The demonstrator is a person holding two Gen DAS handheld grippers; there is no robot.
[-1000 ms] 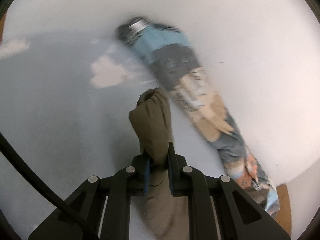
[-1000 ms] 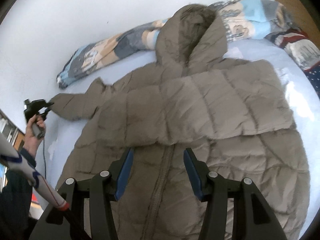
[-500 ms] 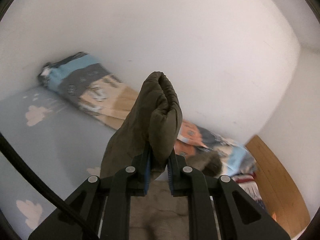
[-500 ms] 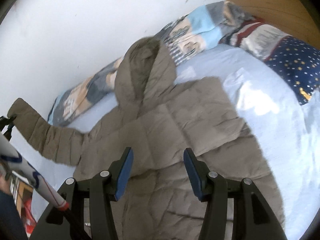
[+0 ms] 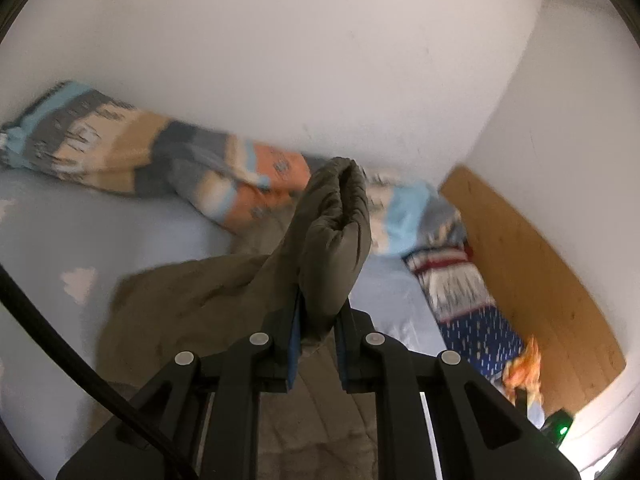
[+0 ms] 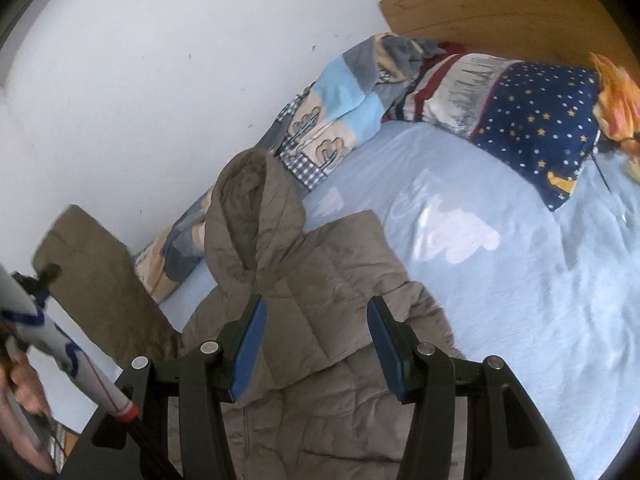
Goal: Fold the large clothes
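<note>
The khaki hooded puffer coat is spread on the light blue bed sheet beneath the right gripper, whose jaws stand apart, empty. Its sleeve cuff is clamped in the left gripper, lifted. No writing is legible.

White wall — wooden headboard

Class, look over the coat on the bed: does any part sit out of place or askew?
Yes: one sleeve is lifted off the bed, clamped in the left gripper, while the coat lies flat.
</note>
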